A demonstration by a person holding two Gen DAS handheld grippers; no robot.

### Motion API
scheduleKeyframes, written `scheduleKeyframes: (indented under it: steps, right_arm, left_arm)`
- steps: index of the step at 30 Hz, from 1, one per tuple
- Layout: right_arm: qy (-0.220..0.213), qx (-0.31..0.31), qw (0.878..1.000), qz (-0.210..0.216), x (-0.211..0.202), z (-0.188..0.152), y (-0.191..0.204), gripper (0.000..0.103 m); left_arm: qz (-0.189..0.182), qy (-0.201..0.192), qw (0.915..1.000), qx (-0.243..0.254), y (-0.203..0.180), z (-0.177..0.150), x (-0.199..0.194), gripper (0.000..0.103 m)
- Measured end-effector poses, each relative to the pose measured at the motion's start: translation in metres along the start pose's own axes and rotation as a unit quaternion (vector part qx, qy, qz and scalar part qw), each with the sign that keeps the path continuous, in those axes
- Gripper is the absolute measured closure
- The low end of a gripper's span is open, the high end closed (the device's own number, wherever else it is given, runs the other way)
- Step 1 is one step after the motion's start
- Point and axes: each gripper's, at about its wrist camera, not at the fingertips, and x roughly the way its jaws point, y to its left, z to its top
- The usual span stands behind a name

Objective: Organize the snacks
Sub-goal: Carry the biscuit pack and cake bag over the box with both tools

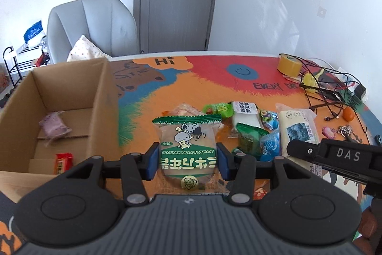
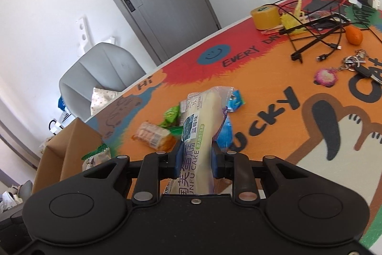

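My left gripper (image 1: 188, 160) is shut on a green and clear biscuit packet with a cow cartoon (image 1: 187, 135), held above the table just right of the cardboard box (image 1: 105, 97). The box holds a pink wrapped snack (image 1: 53, 127) and a red packet (image 1: 63, 163). My right gripper (image 2: 195, 157) is shut on a pale blueberry cake packet (image 2: 203, 121), lifted over the snack pile. Loose snacks lie on the table: an orange wafer pack (image 2: 152, 135), green packets (image 1: 218, 109) and blue packets (image 1: 269, 145). The right gripper's body shows in the left wrist view (image 1: 334, 155).
The colourful table mat (image 2: 274, 78) also carries a tape roll (image 1: 289, 65), a wire rack with cables (image 1: 327, 87), a small orange (image 2: 354, 35) and keys with a pink charm (image 2: 326, 77). A grey chair (image 1: 93, 25) stands behind the box.
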Motion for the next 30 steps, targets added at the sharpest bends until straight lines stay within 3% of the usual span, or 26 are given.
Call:
scheduleKeyframes:
  steps: [30]
  right_arm:
    - [0.003, -0.082, 0.994, 0.077, 0.003, -0.006, 0.118, 0.078]
  left_arm:
    - [0.032, -0.045, 0.9971, -0.052, 0.095, 0.026, -0.059, 0.055]
